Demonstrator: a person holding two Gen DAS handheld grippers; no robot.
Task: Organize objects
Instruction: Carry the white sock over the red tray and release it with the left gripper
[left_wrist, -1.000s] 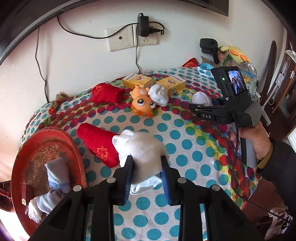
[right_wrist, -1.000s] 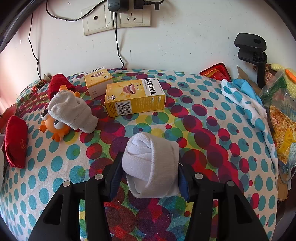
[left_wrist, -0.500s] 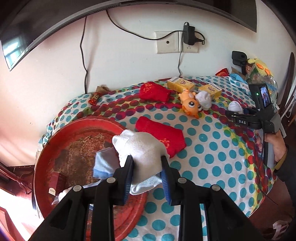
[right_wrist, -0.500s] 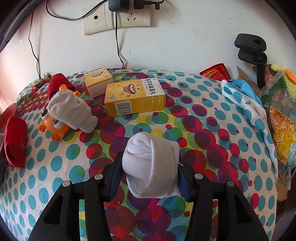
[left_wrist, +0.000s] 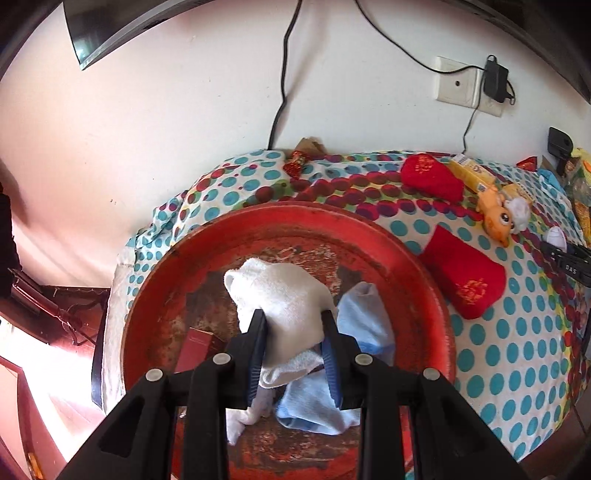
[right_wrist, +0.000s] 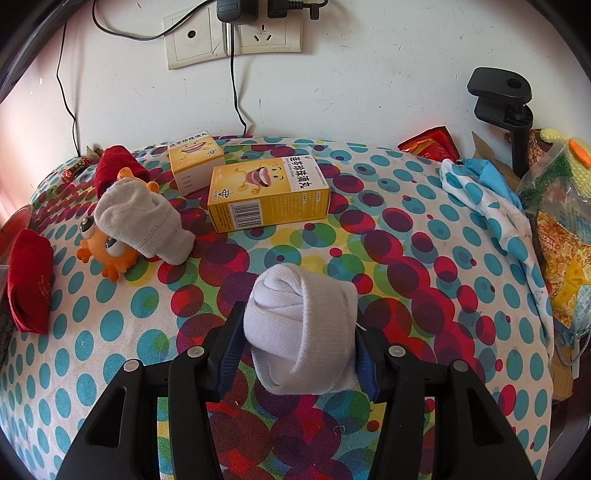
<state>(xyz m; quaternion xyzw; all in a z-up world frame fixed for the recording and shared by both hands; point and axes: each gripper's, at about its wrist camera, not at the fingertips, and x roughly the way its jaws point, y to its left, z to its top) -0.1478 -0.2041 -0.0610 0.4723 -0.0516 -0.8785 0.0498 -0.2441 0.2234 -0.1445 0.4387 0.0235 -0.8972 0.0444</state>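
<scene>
The left gripper (left_wrist: 293, 334) is closed on a fluffy white sock (left_wrist: 280, 295), its blue pads pressed into both sides of the bundle, and it holds the sock over the red tray (left_wrist: 413, 266). Inside the tray, under and just right of the held sock, lies a pale blue cloth (left_wrist: 364, 317); a dark red box (left_wrist: 195, 347) sits at the tray's left side. Just outside the tray's right rim a red pouch (left_wrist: 463, 277) lies on the dotted tablecloth (left_wrist: 517, 354), and a second red pouch (left_wrist: 430, 177) lies farther back — near the wall.

The right gripper (right_wrist: 299, 332) is partly closed too, clamped on a rolled white sock (right_wrist: 301, 325) held low over the tablecloth, well to the right of the tray. Beyond it an orange toy (right_wrist: 107, 247) wears a grey sock (right_wrist: 142, 221), with two yellow boxes (right_wrist: 267, 194) behind.
</scene>
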